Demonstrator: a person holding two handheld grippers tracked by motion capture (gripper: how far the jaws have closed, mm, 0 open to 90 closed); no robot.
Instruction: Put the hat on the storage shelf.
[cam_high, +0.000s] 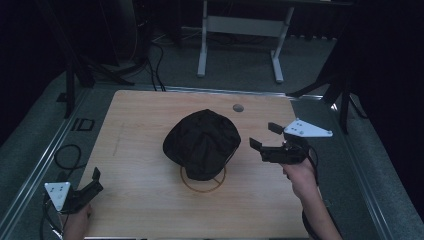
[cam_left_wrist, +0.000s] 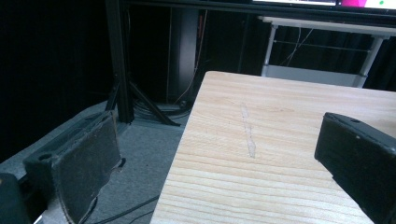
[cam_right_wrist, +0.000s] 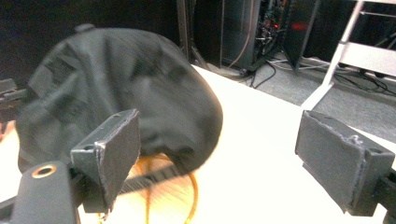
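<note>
Your right tool (cam_high: 264, 135) gapes wide, empty, beside the black cap (cam_high: 202, 142) mid-bench (cam_high: 140, 190). It looks soft and light, likely to collapse; pinch the brim. Left tool (cam_high: 95, 181) idles, open, empty.

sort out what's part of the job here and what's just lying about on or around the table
In the job:
black cap, near the middle of the wooden table
orange ring partly under the cap
right gripper, open, pointing at the cap
left gripper, open, at the table's near left corner

Lying about:
grey round disc near the far edge
white desk frame on the floor behind
</note>
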